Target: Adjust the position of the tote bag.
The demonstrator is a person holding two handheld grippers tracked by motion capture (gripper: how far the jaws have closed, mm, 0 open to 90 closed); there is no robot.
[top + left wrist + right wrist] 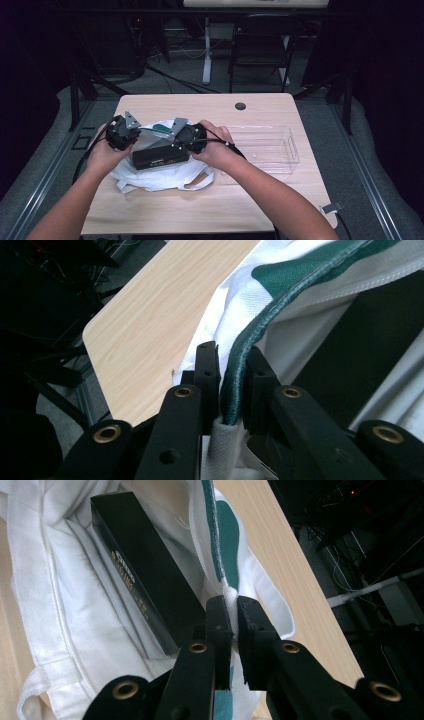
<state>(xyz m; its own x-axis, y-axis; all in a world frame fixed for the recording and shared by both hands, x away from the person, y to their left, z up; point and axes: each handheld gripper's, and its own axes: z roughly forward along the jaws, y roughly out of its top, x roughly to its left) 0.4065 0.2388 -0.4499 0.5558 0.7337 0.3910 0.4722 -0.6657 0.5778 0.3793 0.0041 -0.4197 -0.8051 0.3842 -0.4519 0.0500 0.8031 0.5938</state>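
A white cloth bag [165, 177] with a green-trimmed rim lies on the wooden table [210, 205]. A long black box [160, 156] sits in its open mouth. My left gripper [232, 365] is shut on the green rim [280, 305] at the bag's left side and holds it up. My right gripper [234, 607] is shut on the white webbing [227, 592] of the rim at the bag's right side. In the right gripper view the black box [145, 575] lies inside the bag, just left of the jaws. Seen from above, both hands [215, 150] hold the bag's mouth apart around the box.
A clear plastic bin [280, 150] stands on the table just right of my right hand. A small round hole [240, 106] sits near the table's far edge. Beyond the table are a dark folding chair [260, 45] and desk legs.
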